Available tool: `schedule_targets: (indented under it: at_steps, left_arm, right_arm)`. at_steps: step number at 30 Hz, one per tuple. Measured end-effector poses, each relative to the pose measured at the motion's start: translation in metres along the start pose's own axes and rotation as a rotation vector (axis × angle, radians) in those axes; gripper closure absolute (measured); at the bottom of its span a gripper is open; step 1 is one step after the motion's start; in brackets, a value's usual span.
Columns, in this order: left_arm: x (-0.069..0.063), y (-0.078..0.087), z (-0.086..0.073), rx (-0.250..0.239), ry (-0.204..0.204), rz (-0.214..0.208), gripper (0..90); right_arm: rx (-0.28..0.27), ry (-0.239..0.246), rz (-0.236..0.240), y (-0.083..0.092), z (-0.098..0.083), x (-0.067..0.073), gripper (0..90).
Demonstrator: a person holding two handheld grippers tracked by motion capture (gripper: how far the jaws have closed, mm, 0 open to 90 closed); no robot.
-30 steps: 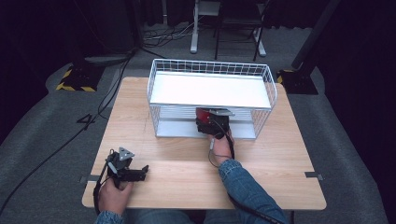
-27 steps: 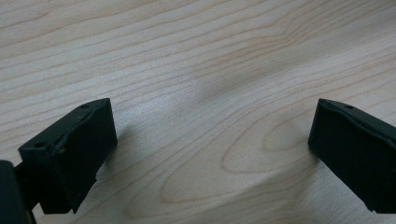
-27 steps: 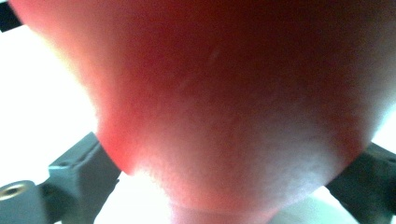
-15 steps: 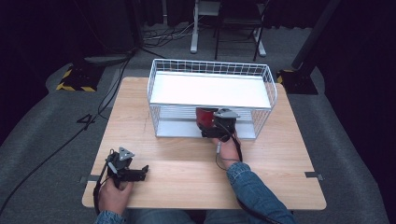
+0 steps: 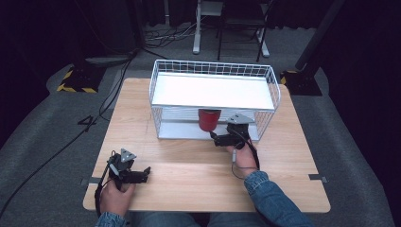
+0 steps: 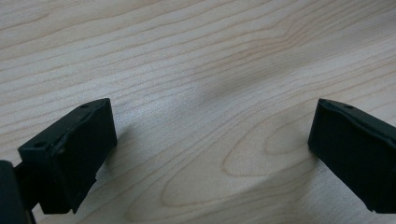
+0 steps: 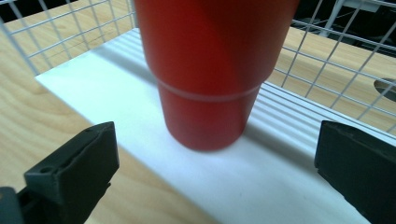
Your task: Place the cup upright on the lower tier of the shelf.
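The red cup (image 5: 208,119) stands upright on the white lower shelf (image 5: 182,130) of the wire rack (image 5: 213,71), near the shelf's front edge where the open side of the rack lets a tool reach in. In the right gripper view, the red cup (image 7: 210,70) fills the upper middle, its base planted flat on the ribbed white board, with wire mesh behind it.

My right hand-held gripper (image 5: 218,139) sits just in front of the cup, and its jaws have just been opening: they stand wide apart, with clear space on either side of the cup's base and nothing pressed between them. I judge this to be the release, the cup left to stand on its own so the tool can back away without tipping it. The person's right hand (image 5: 243,156) rests on the wooden counter (image 5: 198,179), the denim sleeve (image 5: 269,198) trailing toward the near edge.

My left hand-held gripper (image 5: 135,176) lies low over the counter's near left corner, well apart from the rack. In the left gripper view its jaws are spread and empty above bare wood grain, and I read that as parked, kept out of the working arm's path. The rack's upper shelf (image 5: 213,92) carries nothing, and dark floor (image 5: 47,132) surrounds the counter.
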State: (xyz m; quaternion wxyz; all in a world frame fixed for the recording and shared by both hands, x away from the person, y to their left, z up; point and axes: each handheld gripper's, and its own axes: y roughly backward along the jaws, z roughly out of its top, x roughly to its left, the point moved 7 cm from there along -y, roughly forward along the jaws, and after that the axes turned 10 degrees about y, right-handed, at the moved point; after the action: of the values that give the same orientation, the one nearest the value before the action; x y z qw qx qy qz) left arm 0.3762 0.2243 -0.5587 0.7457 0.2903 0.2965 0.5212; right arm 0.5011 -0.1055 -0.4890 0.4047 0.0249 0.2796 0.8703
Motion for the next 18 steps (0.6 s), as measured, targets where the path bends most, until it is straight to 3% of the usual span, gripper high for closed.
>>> schedule_targets:
  at_steps: [8, 18]
  left_arm:
    - [0.0, 0.0, -0.001, -0.001, 0.003, 0.002, 1.5]
    - [0.0, 0.001, -0.001, -0.002, 0.003, 0.003, 1.5]
  right_arm:
    - [-0.008, 0.02, 0.037, 0.034, -0.002, 0.001, 0.5]
    - [-0.024, 0.019, 0.044, 0.087, -0.011, -0.013, 1.1]
